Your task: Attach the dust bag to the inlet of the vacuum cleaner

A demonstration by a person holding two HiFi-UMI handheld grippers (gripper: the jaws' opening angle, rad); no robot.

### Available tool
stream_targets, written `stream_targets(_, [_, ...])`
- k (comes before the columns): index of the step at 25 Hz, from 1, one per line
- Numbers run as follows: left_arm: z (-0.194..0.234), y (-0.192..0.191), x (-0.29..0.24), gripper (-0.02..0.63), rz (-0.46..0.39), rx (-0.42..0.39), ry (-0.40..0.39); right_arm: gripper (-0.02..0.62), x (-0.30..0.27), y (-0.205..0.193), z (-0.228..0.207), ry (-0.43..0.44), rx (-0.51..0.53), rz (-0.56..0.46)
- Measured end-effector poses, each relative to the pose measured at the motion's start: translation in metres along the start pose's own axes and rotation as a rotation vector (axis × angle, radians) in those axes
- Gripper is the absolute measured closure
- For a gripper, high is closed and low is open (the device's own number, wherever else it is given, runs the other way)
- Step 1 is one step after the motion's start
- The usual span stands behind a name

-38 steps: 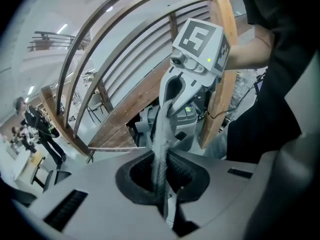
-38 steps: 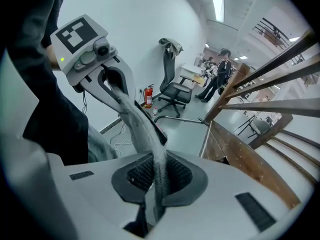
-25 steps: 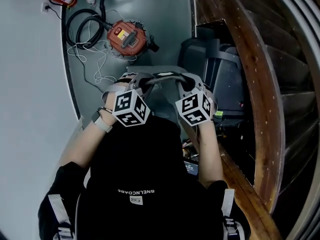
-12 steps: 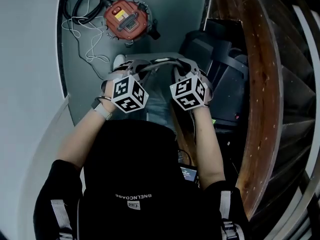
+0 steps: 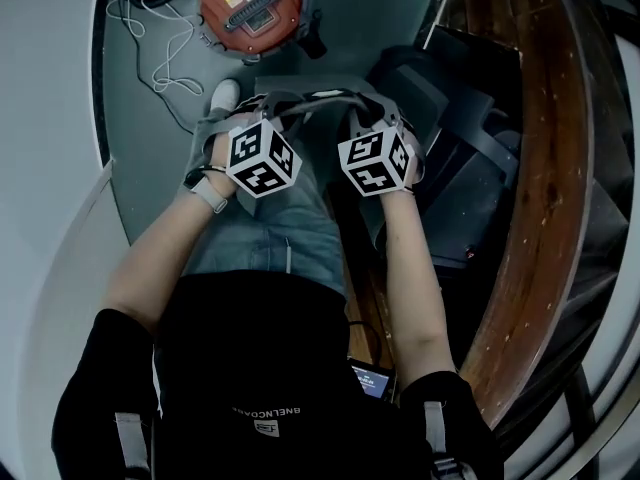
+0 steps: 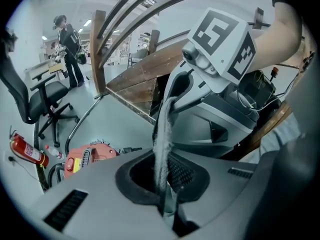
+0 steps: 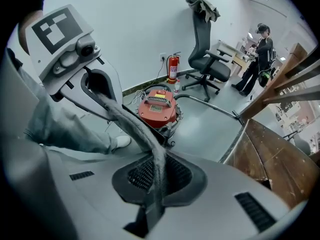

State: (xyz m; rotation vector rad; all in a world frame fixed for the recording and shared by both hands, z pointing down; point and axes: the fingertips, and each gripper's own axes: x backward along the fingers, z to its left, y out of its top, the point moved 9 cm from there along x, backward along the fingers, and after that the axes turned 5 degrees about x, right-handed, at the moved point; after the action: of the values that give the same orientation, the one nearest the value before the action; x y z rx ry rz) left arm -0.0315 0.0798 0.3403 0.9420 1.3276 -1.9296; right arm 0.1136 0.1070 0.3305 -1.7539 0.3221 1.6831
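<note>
The dust bag (image 5: 322, 96) is a limp grey cloth stretched edge-on between my two grippers, in front of the person's body. My left gripper (image 6: 165, 204) is shut on one end of the dust bag (image 6: 162, 144). My right gripper (image 7: 152, 204) is shut on the other end of the dust bag (image 7: 134, 126). Each gripper view shows the other gripper across the cloth. The red vacuum cleaner (image 5: 250, 6), round with a black handle, stands on the grey floor ahead of both grippers, apart from the bag. It also shows as the vacuum cleaner (image 6: 87, 159) and the vacuum cleaner (image 7: 157, 106). I cannot make out its inlet.
A black hose and a white cord (image 5: 150, 38) lie by the vacuum. A dark machine (image 5: 455, 168) and a curved wooden stair rail (image 5: 540, 168) close off the right. A fire extinguisher (image 7: 172, 68), an office chair (image 7: 206, 59) and a standing person (image 7: 257, 59) are further off.
The head view has tilted down: the vacuum has slid toward the top edge and the person's legs now show. Both grippers keep the same hold on the bag.
</note>
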Motion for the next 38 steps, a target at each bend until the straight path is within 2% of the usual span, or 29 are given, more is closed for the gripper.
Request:
stream_targets(9, [0.017, -0.037, -0.078, 0.581, 0.031, 0.071, 0.027, 0.551, -0.086, -0.023, -0.003, 0.002, 0.038, 0.052])
stream_targets(18, [0.032, -0.076, -0.148, 0.581, 0.065, 0.094, 0.053, 0.551, -0.170, -0.038, -0.004, 0.003, 0.081, 0.078])
stream_targets(29, [0.060, -0.105, -0.201, 0.581, 0.064, 0.096, 0.085, 0.551, -0.238, -0.048, -0.007, -0.030, 0.088, 0.070])
stream_targets(38, [0.074, -0.113, -0.228, 0.581, 0.019, 0.111, 0.147, 0.551, -0.274, -0.046, -0.020, -0.076, 0.106, 0.052])
